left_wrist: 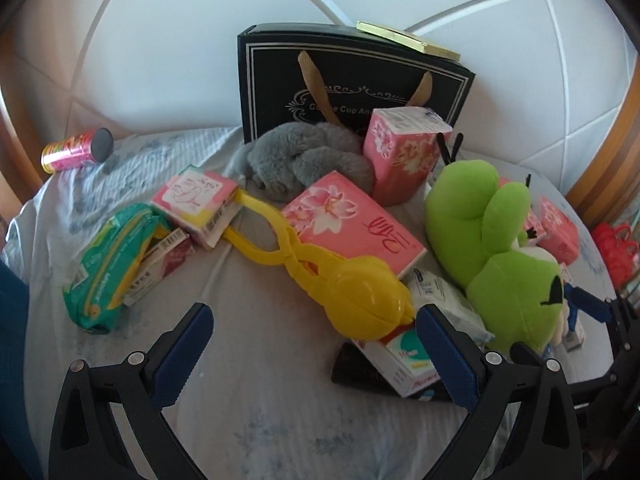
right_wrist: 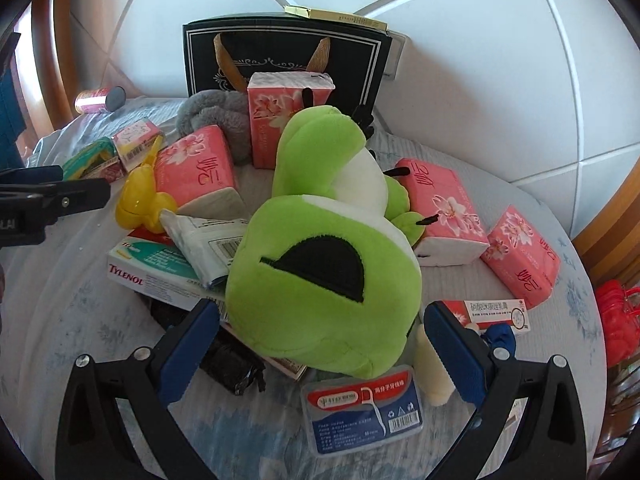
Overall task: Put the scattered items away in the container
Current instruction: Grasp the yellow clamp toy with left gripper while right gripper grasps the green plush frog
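Observation:
A black gift bag (left_wrist: pixel 352 76) with gold handles stands at the back of the bed; it also shows in the right wrist view (right_wrist: pixel 280 54). Scattered before it lie a yellow plastic clamp toy (left_wrist: pixel 344 284), pink tissue packs (left_wrist: pixel 352 220), a grey fluffy item (left_wrist: pixel 308 160) and a green plush frog (right_wrist: pixel 320 264). My left gripper (left_wrist: pixel 316 344) is open, just short of the yellow toy's ball end. My right gripper (right_wrist: pixel 320 340) is open, its fingers on either side of the frog's head, not closed on it.
A Tylenol box (right_wrist: pixel 156 276), a floss pick box (right_wrist: pixel 364 408), a green pack (left_wrist: pixel 112 264), a small pink box (left_wrist: pixel 196 200) and a pink can (left_wrist: pixel 76 150) lie on the sheet. A wooden bed frame curves along both sides. Red items (right_wrist: pixel 618 328) sit off the right edge.

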### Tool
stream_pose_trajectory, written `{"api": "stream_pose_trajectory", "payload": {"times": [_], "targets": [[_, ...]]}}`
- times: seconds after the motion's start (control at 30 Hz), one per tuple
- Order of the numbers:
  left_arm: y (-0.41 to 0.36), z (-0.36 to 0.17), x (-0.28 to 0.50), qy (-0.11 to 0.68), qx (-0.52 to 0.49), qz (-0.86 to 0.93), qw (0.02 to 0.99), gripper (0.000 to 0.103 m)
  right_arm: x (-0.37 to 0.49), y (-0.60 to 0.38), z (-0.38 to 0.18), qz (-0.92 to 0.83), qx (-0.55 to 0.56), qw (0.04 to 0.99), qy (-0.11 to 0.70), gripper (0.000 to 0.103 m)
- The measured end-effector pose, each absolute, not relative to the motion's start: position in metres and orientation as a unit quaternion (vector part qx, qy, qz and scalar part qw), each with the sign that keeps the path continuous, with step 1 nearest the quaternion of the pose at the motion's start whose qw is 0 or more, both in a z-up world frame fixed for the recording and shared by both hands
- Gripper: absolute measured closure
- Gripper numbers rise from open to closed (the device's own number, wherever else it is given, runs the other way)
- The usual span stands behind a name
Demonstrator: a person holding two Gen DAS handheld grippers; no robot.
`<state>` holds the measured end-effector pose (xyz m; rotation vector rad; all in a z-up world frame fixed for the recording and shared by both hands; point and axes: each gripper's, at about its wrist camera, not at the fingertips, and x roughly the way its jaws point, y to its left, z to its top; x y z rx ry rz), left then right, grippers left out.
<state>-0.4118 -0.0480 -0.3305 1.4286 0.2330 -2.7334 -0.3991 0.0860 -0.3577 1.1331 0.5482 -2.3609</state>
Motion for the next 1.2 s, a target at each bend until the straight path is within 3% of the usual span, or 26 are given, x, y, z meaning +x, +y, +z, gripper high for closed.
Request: {"api": "stream_pose_trajectory", "payload": {"times": [0.27,0.33,0.4,0.5,0.57,0.6,0.73,0.83,1.2], "targets": [[-0.051,-0.361,-0.455,0.134,0.502,-0.853,0.043,0.0,-0.416,0.069,-0.374,-0.851,0.412,0.223,0.236,0.0],[-0.051,-0.367,-0.459,0.142,0.514,-0.845,0.041,0.005,-0.419,0.066,-0.38,-0.847,0.417,0.216,0.248,0.0],[-0.051,-0.368,-0.46,0.151,0.518,-0.841,0.043,0.034,-0.423,0.068,-0.381,-0.847,0.421,0.214,0.242,0.0],[-0.048,-0.362,-0.457,0.142,0.516,-0.843,0.05,0.063,-0.427,0.07,-0.382,-0.847,0.427,0.211,0.238,0.0],[-0.048,-0.36,-0.454,0.141,0.516,-0.843,0.048,0.069,-0.429,0.072,-0.384,-0.844,0.435,0.21,0.234,0.001],[-0.049,-0.359,-0.452,0.141,0.516,-0.843,0.05,0.073,-0.43,0.074,-0.382,-0.845,0.436,0.211,0.226,0.013],[-0.055,-0.352,-0.441,0.147,0.511,-0.845,0.051,0.076,-0.423,0.081,-0.372,-0.85,0.433,0.215,0.208,0.036],[-0.055,-0.343,-0.427,0.132,0.5,-0.854,0.046,0.077,-0.421,0.092,-0.366,-0.853,0.438,0.214,0.185,0.042],[-0.061,-0.315,-0.381,0.125,0.487,-0.863,0.034,0.08,-0.378,0.115,-0.325,-0.858,0.446,0.216,0.133,0.046]]}}
